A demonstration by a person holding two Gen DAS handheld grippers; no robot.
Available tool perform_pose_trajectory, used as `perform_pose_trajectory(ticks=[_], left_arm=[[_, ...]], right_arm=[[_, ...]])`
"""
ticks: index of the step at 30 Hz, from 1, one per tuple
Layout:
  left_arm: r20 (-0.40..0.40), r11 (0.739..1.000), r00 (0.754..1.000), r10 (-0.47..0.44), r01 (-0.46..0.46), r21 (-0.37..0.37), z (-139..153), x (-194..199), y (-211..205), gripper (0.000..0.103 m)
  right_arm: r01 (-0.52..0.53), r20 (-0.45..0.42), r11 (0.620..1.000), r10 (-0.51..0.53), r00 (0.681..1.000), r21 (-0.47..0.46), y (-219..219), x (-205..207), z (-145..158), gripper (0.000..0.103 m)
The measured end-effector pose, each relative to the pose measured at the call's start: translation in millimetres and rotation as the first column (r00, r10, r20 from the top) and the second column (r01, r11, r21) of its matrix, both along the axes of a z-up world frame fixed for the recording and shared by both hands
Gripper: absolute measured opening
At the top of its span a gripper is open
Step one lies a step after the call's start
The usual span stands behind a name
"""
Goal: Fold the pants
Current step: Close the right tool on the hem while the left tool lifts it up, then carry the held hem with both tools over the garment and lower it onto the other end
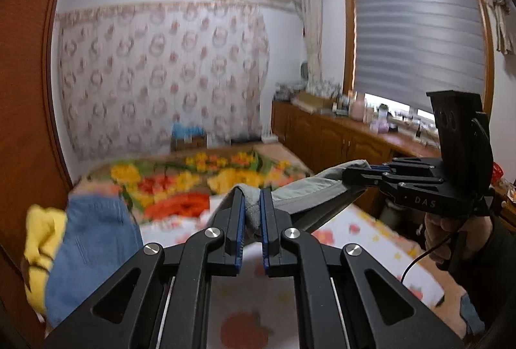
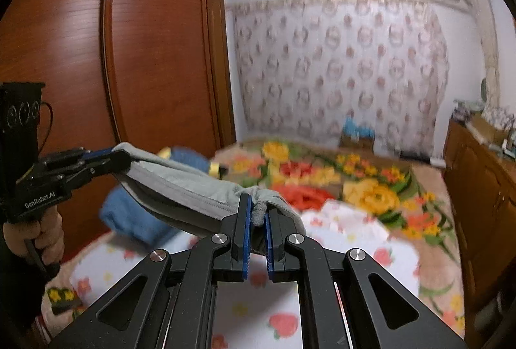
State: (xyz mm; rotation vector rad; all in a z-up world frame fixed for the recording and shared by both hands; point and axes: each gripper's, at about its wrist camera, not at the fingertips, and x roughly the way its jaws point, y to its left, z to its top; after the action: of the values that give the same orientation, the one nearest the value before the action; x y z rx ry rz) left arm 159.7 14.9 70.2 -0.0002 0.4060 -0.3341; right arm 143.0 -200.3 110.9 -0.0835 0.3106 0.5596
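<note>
Left wrist view: your left gripper and right gripper each have jaws clamped on the grey pants, stretched in the air above the bed; no fold visible yet; folding remains.

We see a bed spread with a white sheet printed with red and yellow fruit; a floral blanket in yellow, orange and green covers its far end. Near the wardrobe side lie a blue denim garment and, touching it, a yellow garment.
</note>
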Motion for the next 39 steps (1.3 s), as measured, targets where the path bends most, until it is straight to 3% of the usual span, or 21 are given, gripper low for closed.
perform_pose_trajectory(ticks=[4,9,15,23,39], left_arm=[[-0.061,1.000,0.998,-0.008,0.007,-0.013,-34,-16,5,0.010],[-0.091,1.000,0.996,-0.025,0.023,-0.022,-51,-38,5,0.010],[-0.101,0.998,0.994,-0.047,0.044,-0.033,-53,-56,0,0.010],[-0.117,0.998,0.991,-0.063,0.061,-0.022,-60,-76,-4,0.010],[-0.185,0.998,0.980,-0.068,0.064,-0.028,-90,-86,-6,0.010]], right_arm=[[-0.005,-0.062,0.999,0.002,0.998,-0.053,16,5,-23,0.007],[-0.012,-0.096,0.998,0.005,0.995,-0.067,26,-4,-31,0.007],[0.008,-0.111,0.997,-0.016,0.994,-0.071,17,-11,-24,0.007],[0.016,-0.132,0.998,-0.023,0.991,-0.053,13,-56,-50,0.007],[0.017,-0.184,0.999,-0.023,0.983,-0.031,14,-53,-75,0.007]])
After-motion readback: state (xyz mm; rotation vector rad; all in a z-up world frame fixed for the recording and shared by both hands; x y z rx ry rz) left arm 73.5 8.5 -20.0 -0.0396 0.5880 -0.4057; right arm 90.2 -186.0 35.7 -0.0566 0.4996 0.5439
